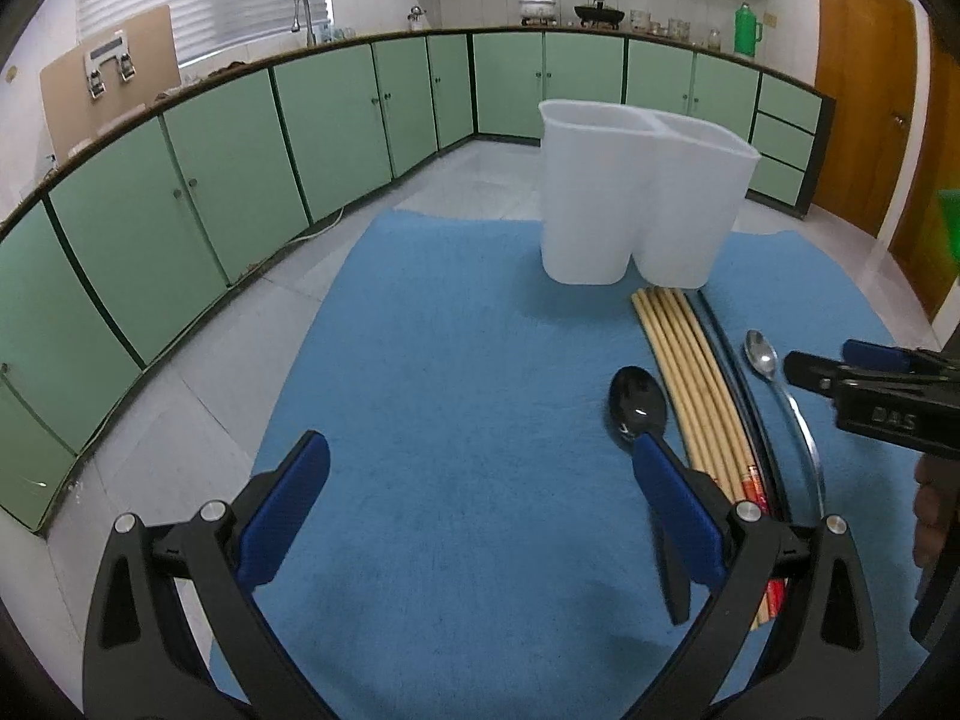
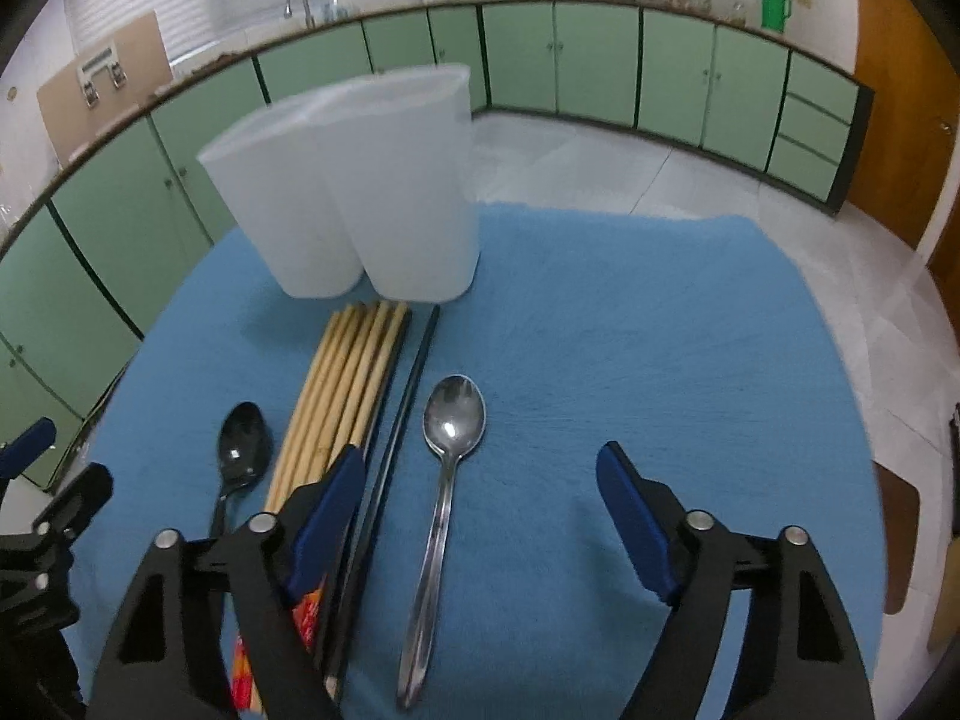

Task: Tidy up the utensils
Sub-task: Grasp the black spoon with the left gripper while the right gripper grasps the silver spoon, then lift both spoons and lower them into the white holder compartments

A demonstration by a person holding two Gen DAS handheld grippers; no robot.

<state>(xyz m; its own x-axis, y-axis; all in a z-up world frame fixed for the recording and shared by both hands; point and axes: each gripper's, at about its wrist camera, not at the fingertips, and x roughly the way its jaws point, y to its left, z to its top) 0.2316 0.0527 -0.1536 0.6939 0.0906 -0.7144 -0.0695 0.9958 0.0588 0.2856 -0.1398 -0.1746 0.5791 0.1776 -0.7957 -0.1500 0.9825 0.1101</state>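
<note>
A white two-compartment holder (image 1: 636,204) (image 2: 360,192) stands upright at the far side of a blue cloth (image 1: 456,360) (image 2: 630,360). In front of it lie several bamboo chopsticks (image 1: 690,372) (image 2: 348,384), black chopsticks (image 2: 396,438) (image 1: 735,372), a black spoon (image 1: 636,405) (image 2: 240,450) and a steel spoon (image 2: 447,480) (image 1: 765,357). My left gripper (image 1: 480,504) is open above bare cloth, its right finger over the black spoon's handle. My right gripper (image 2: 480,516) is open with the steel spoon's handle between its fingers, untouched; its tip shows in the left wrist view (image 1: 840,378).
Green kitchen cabinets (image 1: 240,168) curve around the room under a counter with a sink tap (image 1: 303,15), pots and a green flask (image 1: 747,30). A wooden door (image 1: 864,120) is at the right. Tiled floor lies beyond the cloth's edges.
</note>
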